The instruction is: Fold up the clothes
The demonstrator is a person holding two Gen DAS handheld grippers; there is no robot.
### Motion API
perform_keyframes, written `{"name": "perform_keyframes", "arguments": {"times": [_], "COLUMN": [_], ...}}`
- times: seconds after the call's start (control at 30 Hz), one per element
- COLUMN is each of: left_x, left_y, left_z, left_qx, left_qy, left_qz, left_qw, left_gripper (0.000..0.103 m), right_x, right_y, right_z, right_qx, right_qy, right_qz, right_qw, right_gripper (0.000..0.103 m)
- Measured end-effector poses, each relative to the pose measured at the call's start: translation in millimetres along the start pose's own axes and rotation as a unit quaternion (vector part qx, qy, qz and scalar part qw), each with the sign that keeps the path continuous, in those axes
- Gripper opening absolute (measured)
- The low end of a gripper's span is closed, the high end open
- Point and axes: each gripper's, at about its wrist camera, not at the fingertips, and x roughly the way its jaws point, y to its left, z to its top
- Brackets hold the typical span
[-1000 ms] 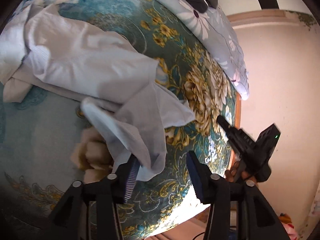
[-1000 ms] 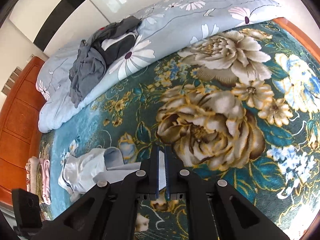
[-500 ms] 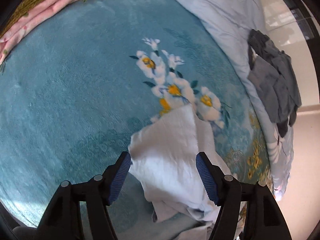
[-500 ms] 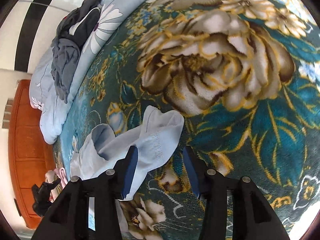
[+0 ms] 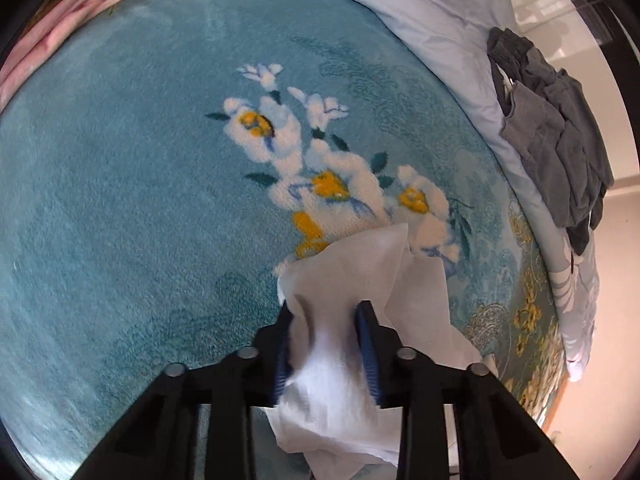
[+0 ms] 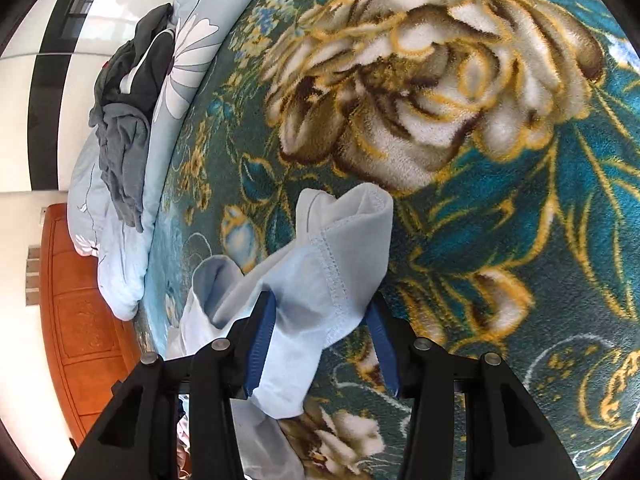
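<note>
A pale white garment (image 5: 352, 292) lies crumpled on a teal floral blanket (image 5: 140, 200) that covers the bed. The left gripper (image 5: 326, 320) points steeply down at one bunched end of it; its jaws have just been closing, and the blue pads now pinch a thick fold of the cloth between them. Beyond that fold the garment's corner rests on the blanket's white and yellow flowers (image 5: 312, 168).

The right gripper (image 6: 322, 324) stands over the garment's hemmed end (image 6: 340, 248), where a stitched seam runs down the cloth. Its jaws have just been opening and now stand apart, one on each side of the fabric; the left pad lies against the cloth edge, the right pad seems clear of it, so nothing is clamped there. The hemmed end lies near a large cream and brown flower (image 6: 420, 92) woven into the blanket.

Far along the bed runs a light blue quilt (image 5: 432, 16) printed with daisies, and a heap of dark grey clothes (image 5: 556, 144) sits on top of it, well apart from the garment. Folded pink cloth (image 5: 60, 32) lies at the far left corner in the left wrist view. An orange wooden headboard (image 6: 80, 320) shows at the left edge of the right wrist view. Nothing lies between either gripper and the garment.
</note>
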Motion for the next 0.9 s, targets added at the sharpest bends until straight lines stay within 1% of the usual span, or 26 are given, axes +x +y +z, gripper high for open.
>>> {"name": "perform_keyframes", "arguments": {"times": [0.03,0.07,0.13,0.2,0.23,0.33,0.4,0.47,0.5,0.57,0.63,0.67,0.7,0.73,0.77,0.8,0.83,0.87,0.9], "left_x": [-4,-8,-21,-39,-52,-97,-134,-176,-199,-245,-285,-301,-314,-322,-326,-326,-323,-314,-304], "left_y": [-5,-10,-20,-29,-33,-50,-64,-75,-75,-72,-60,-51,-42,-31,-21,-10,2,15,27], "left_z": [-1,-1,-2,-2,0,9,13,14,12,8,4,-1,-6,-12,-18,-24,-29,-31,-33], "left_qx": [0.019,0.039,0.066,0.083,0.083,0.092,0.109,0.116,0.118,0.124,0.125,0.124,0.123,0.123,0.122,0.12,0.116,0.107,0.096], "left_qy": [-0.005,-0.01,-0.027,-0.048,-0.063,-0.109,-0.146,-0.184,-0.205,-0.248,-0.281,-0.294,-0.306,-0.318,-0.326,-0.33,-0.329,-0.321,-0.31], "left_qz": [0.005,0.009,0.009,0.0,-0.016,-0.065,-0.09,-0.125,-0.145,-0.174,-0.191,-0.197,-0.2,-0.193,-0.18,-0.164,-0.151,-0.142,-0.131], "left_qw": [0.9998,0.9992,0.9974,0.9954,0.9944,0.9877,0.9792,0.9681,0.9608,0.9449,0.9322,0.927,0.9225,0.9202,0.9201,0.9218,0.9248,0.9303,0.9369], "left_gripper": [0.02,0.017,0.014,0.01,0.01,0.009,0.009,0.009,0.009,0.009,0.009,0.009,0.009,0.009,0.009,0.009,0.009,0.009,0.009], "right_x": [1,1,-1,-3,-6,-24,-44,-71,-84,-115,-149,-164,-179,-190,-200,-209,-213,-214,-206], "right_y": [1,3,10,21,29,66,104,149,171,212,243,252,258,257,254,251,243,233,220], "right_z": [1,1,2,3,5,16,24,29,31,28,20,15,10,5,1,-4,-7,-11,-13], "right_qx": [0.004,0.004,-0.003,-0.023,-0.034,-0.072,-0.112,-0.162,-0.186,-0.234,-0.278,-0.295,-0.31,-0.322,-0.333,-0.344,-0.35,-0.354,-0.354], "right_qy": [-0.001,-0.004,-0.009,-0.013,-0.018,-0.045,-0.071,-0.098,-0.111,-0.139,-0.169,-0.182,-0.193,-0.2,-0.205,-0.21,-0.208,-0.203,-0.184], "right_qz": [0.0,0.0,-0.005,-0.015,-0.008,0.033,0.067,0.104,0.122,0.16,0.196,0.207,0.216,0.218,0.219,0.22,0.213,0.204,0.192], "right_qw": [1.0,1.0,1.0,1.0,0.999,0.996,0.989,0.976,0.969,0.949,0.925,0.915,0.906,0.899,0.894,0.888,0.888,0.89,0.897], "right_gripper": [0.047,0.044,0.009,0.008,0.008,0.007,0.007,0.007,0.007,0.007,0.007,0.007,0.007,0.007,0.007,0.007,0.007,0.007,0.007]}}
